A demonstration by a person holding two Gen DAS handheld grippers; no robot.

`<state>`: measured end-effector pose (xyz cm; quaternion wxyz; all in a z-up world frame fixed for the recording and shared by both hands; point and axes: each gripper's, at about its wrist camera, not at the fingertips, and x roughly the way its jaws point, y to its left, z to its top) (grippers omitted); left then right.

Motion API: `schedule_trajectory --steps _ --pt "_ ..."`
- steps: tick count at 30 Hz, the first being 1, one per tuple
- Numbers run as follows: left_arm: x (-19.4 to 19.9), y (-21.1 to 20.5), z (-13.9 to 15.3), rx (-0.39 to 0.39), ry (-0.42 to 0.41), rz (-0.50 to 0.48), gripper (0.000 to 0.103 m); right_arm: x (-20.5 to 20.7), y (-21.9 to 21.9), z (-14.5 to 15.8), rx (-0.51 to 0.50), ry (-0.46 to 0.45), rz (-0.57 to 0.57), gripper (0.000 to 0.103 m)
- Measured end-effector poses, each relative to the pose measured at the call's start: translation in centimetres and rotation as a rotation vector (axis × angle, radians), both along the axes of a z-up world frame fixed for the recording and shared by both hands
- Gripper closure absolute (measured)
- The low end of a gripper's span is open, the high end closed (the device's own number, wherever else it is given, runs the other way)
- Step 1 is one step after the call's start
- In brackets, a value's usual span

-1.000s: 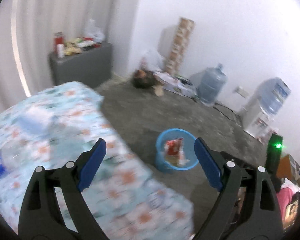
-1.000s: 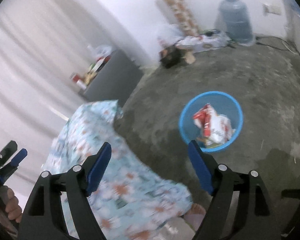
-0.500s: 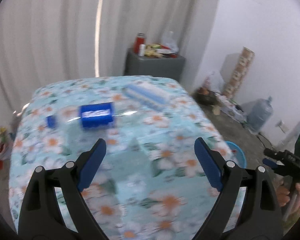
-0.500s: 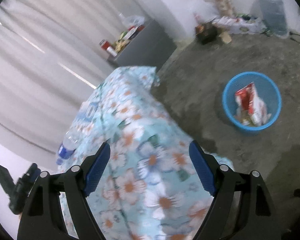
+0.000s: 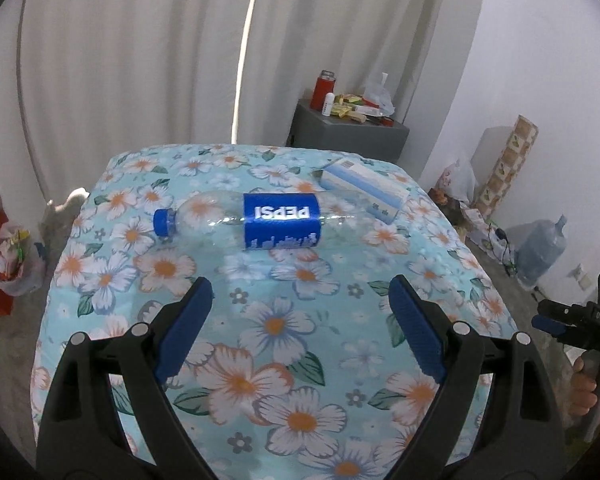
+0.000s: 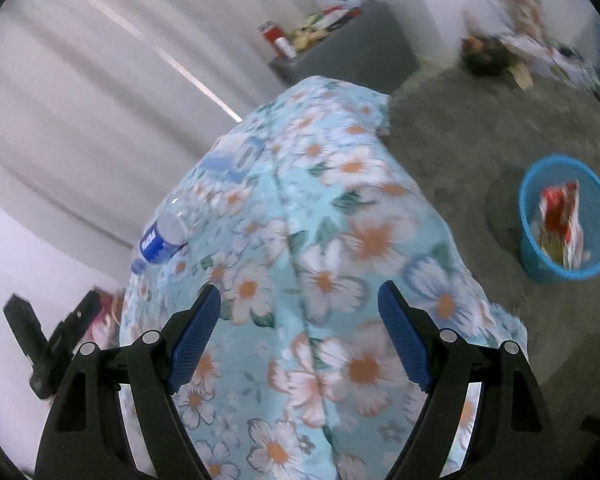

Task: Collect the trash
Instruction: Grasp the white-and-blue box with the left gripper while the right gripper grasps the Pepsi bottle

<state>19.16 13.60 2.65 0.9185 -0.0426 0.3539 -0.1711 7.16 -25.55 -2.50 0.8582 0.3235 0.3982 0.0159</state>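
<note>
**Lining up on the Pepsi bottle**

Between pickups, by the look of it: both tools empty and aimed down at the flower-print surface [image 5: 284, 332], with trash left on it. Left gripper [image 5: 300, 320] with jaws wide, nothing between the blue pads. Right gripper [image 6: 300, 328] the same, jaws wide and holding nothing, hanging over the near corner of the cloth.

Clear plastic bottle [image 5: 256, 220] lying on its side across the middle of the surface, blue cap toward the left in the left wrist view, squarely ahead of the left gripper but apart from it. Blue label, upside down from here, reading "PEPSI" in white; smaller print beneath too fine to read. Just beyond the bottle's base, a pale blue-and-white carton [image 5: 364, 186], its lettering not legible.

Blue bin [image 6: 566, 218] on the floor, well apart from the surface, already holding a red-and-white wrapper [image 6: 560, 216].

Likely next: left gripper forward and down, jaws astride the bottle's labelled middle, a squeeze gentle enough not to crush or shoot it sideways, then a carry over to the bin.
</note>
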Motion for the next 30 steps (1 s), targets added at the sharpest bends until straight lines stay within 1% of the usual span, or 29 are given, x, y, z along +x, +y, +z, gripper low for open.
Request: schedule_trajectory --steps 4,5,7,9,10,11,12,13,14,15,17,18,20,22,23,25,27,28,30 --pt "0.6 1.4 -1.0 -0.028 0.018 0.02 0.018 3.0 2.9 2.8 -0.119 -0.083 0.128 0.024" --pt "0.7 1.8 -1.2 -0.034 0.025 0.028 0.018 4.4 4.3 3.9 -0.18 -0.119 0.187 0.024" --pt "0.9 2.8 -1.4 -0.046 0.034 0.045 0.018 6.7 6.5 5.4 -0.258 -0.165 0.282 0.024" --pt "1.0 3.6 -1.4 -0.051 0.038 0.06 0.018 10.1 9.7 6.5 -0.322 -0.208 0.428 0.024" --pt "1.0 4.2 -1.5 -0.053 0.041 0.07 0.018 12.0 11.5 7.0 -0.367 -0.222 0.489 0.021" --pt "1.0 4.7 -1.6 -0.053 0.045 0.078 0.018 13.0 12.5 7.2 -0.389 -0.232 0.535 0.015" --pt "0.9 5.2 -1.7 -0.052 0.049 0.085 0.018 14.9 14.7 7.4 -0.419 -0.247 0.64 0.012" --pt "0.9 5.6 -1.8 -0.052 0.054 0.093 0.018 16.2 16.3 7.4 -0.446 -0.25 0.716 0.011" --pt "0.9 6.1 -1.9 -0.051 0.059 0.1 0.018 17.9 18.7 7.1 -0.507 -0.244 0.802 0.011" --pt "0.8 6.6 -2.1 -0.05 0.065 0.109 0.018 18.8 20.2 6.8 -0.549 -0.236 0.855 0.01" --pt "1.0 7.7 -2.4 -0.049 0.072 0.13 0.018 20.9 23.5 5.8 -0.667 -0.224 0.989 0.01" --pt "1.0 8.3 -2.6 -0.05 0.075 0.142 0.018 21.9 25.4 4.8 -0.75 -0.223 1.037 0.01" --pt "1.1 9.2 -2.8 -0.051 0.083 0.164 0.018 23.9 28.1 3.3 -0.836 -0.19 1.107 0.01" --pt "1.2 9.9 -3.0 -0.052 0.092 0.184 0.018 25.4 29.3 1.8 -0.868 -0.141 1.135 0.01" --pt "1.3 10.3 -3.1 -0.051 0.097 0.191 0.018 26.3 30.0 0.9 -0.878 -0.101 1.158 0.01" --pt "1.4 10.8 -3.3 -0.045 0.103 0.203 0.018 27.0 30.4 -0.4 -0.895 -0.05 1.175 0.01" --pt "1.7 11.0 -3.4 -0.043 0.107 0.208 0.018 27.3 30.3 -1.3 -0.86 0.017 1.174 0.013" --pt "1.8 11.0 -3.4 -0.043 0.106 0.208 0.018 27.3 30.0 -1.3 -0.841 0.038 1.163 0.021" --pt "2.1 10.8 -3.3 -0.043 0.101 0.205 0.018 26.8 28.7 -0.7 -0.809 0.064 1.126 0.025"
